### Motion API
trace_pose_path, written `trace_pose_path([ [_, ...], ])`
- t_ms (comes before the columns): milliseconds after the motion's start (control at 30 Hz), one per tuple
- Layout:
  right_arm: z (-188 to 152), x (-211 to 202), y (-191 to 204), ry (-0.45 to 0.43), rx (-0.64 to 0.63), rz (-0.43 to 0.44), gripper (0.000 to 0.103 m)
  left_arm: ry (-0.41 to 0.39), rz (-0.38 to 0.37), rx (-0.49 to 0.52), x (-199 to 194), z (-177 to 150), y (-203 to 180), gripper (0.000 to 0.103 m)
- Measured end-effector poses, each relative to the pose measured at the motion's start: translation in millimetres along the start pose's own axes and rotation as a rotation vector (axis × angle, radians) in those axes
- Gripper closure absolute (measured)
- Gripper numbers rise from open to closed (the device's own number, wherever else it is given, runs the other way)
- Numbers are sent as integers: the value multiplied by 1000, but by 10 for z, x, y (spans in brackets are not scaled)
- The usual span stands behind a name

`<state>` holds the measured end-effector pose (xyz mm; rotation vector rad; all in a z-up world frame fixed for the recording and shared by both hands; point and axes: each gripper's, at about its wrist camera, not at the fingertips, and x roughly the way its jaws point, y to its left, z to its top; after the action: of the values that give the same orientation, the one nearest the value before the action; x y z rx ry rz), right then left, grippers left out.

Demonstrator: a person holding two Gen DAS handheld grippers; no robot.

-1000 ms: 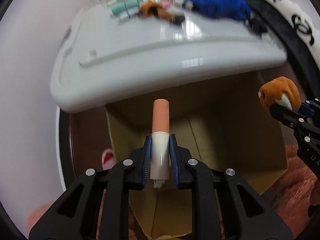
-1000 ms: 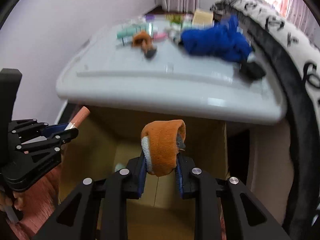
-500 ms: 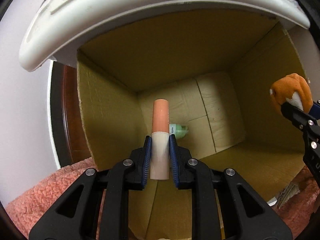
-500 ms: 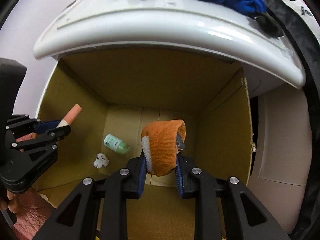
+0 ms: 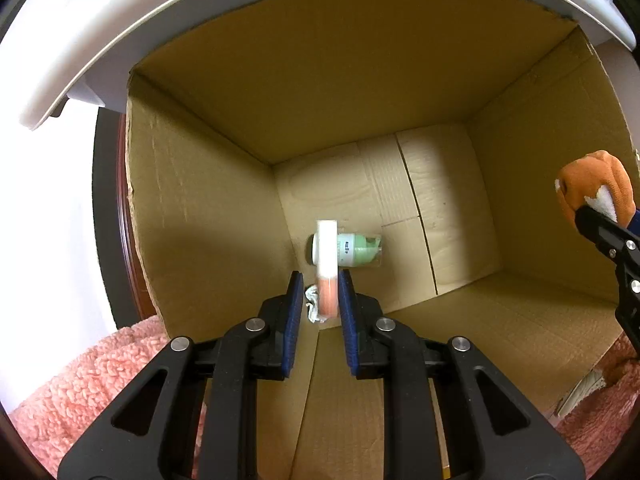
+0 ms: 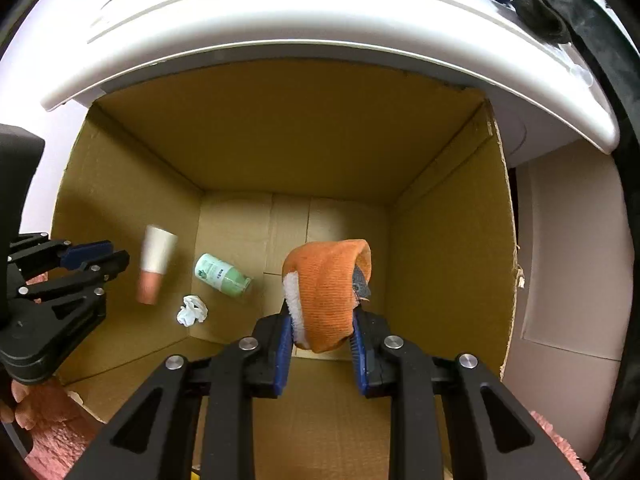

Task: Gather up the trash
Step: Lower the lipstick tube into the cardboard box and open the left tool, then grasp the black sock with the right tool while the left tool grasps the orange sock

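Cardboard fills both views: we look straight down into a deep open box point(image 5: 320, 80) whose far rim is tucked under the edge of a white counter point(image 6: 280, 20) at 12 o'clock. Pink fleecy fabric point(image 5: 80, 380) lies outside the box at 7 o'clock.

The left tongs point(image 5: 320, 280) hang over the box's 9 o'clock side with only a narrow gap between the pads, and they grip nothing. The right tongs point(image 6: 321, 314) hang over the middle of the box, closed on an orange sock point(image 6: 328, 280) with a white patch. The sock stands up out of the pads and folds over at the top.

A tube point(image 6: 154, 264), white at one end and salmon pink at the other, shows blurred inside the box just off the left tongs' tips, clear of the pads, white end uppermost in the picture. We cannot tell whether it touches the box wall.

On the box floor a pale green bottle point(image 6: 222, 278) lies on its side near the 9 o'clock wall. A crumpled white tissue point(image 6: 192, 311) lies just beside it at 7 o'clock.
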<state>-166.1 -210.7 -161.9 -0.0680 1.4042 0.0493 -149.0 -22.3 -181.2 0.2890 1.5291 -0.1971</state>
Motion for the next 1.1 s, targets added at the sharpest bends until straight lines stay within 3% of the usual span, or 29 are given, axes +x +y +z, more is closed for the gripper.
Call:
trace_pose_path([
  [33, 2, 8, 2, 2, -2, -8, 75, 3, -3, 1, 11, 5, 6, 85],
  [100, -4, 30, 13, -2, -9, -67, 27, 13, -7, 8, 38, 9, -5, 82],
  [133, 3, 29, 26, -13, -10, -104, 9, 11, 1, 9, 40, 8, -16, 68],
  [167, 5, -8, 17, -42, -5, -129, 11, -5, 16, 9, 11, 13, -17, 45],
  [233, 27, -97, 0, -81, -5, -132, 11, -73, 48, 14, -112, 28, -17, 36],
  [333, 37, -163, -48, -102, 14, -138, 11, -166, 78, 33, -312, 46, -31, 35],
  [433, 65, -319, -116, -139, 34, -111, 11, -257, 41, 22, -568, 56, 12, 35],
  [533, 111, -622, -160, -244, 37, -122, 11, -377, 13, -18, -907, 103, 133, 35],
  [600, 220, -816, -196, -301, 41, -108, 10, -447, -13, -51, -1127, 186, 238, 33],
  [667, 398, -977, -286, -359, 60, -78, 8, -518, -36, -80, -1329, 334, 329, 23],
  [767, 792, -1116, -482, -437, 109, -62, 5, -604, -50, -139, -1549, 664, 470, 22],
  [933, 1473, -997, -944, -477, 204, -41, 6, -665, -67, -227, -1588, 1100, 558, 22],
  [1100, 1925, -602, -1453, -455, 292, -28, 8, -635, -97, -226, -1392, 1298, 554, 22],
])
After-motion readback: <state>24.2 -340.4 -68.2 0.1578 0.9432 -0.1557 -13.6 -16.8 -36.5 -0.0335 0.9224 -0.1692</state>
